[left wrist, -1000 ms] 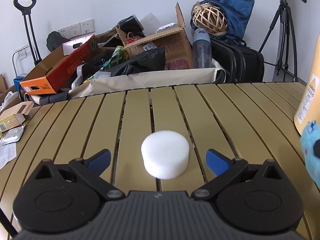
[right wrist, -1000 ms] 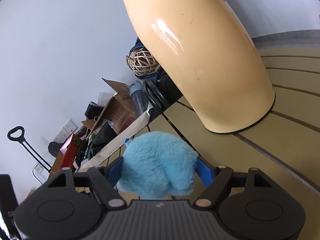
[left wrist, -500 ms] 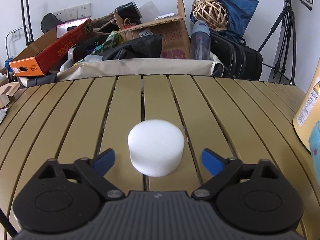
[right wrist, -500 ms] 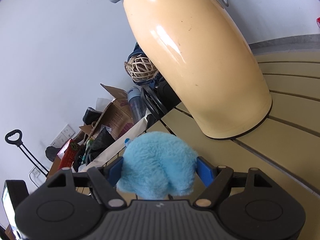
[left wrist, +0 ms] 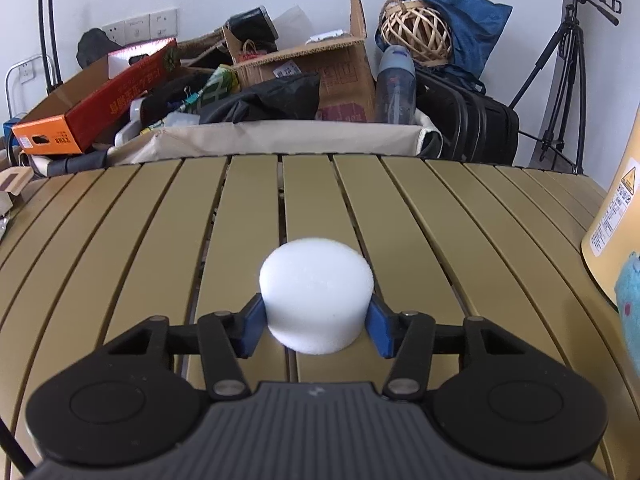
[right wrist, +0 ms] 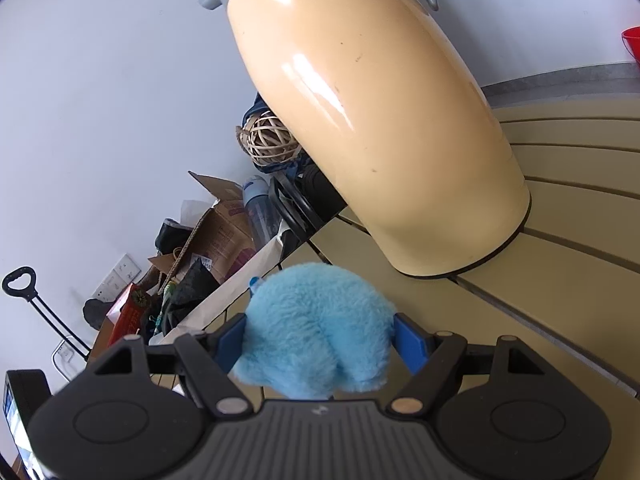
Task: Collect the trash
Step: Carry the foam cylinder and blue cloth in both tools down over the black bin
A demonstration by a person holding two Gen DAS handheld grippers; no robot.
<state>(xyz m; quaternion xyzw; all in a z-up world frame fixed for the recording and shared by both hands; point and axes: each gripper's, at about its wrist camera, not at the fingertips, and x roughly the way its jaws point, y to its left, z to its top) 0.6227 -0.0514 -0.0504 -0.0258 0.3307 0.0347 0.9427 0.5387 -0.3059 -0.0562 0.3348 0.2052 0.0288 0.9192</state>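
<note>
Foam puck [left wrist: 316,294], white and round, sitting on the slatted table [left wrist: 160,232] at its near middle, pinched between the blue pads [left wrist: 251,326] of the left claw [left wrist: 316,326], both pads touching its sides. Right claw [right wrist: 320,340] closed around a fluffy blue toy [right wrist: 316,328], pads pressed into the fur on either side, held above the table just near a tall cream jug [right wrist: 376,128] with a grey spout and lid. Same jug showing at the far right edge of the left view, label facing in, with a bit of the blue toy just below it. Beyond the far edge of the table, a beige fabric bin [left wrist: 280,140] piled with clutter: an orange and red carton [left wrist: 92,108] to the left, a black bag [left wrist: 272,96] in the middle, an open cardboard box [left wrist: 320,68] behind it, a grey bottle [left wrist: 396,80] upright to the right. Further right, a woven rattan ball [left wrist: 416,34] resting on a blue bag [left wrist: 476,24], black luggage [left wrist: 472,124] below them, and a tripod [left wrist: 568,76] against the white wall. Black trolley handle [left wrist: 42,8] standing at the far left, beside wall sockets [left wrist: 144,26].
</note>
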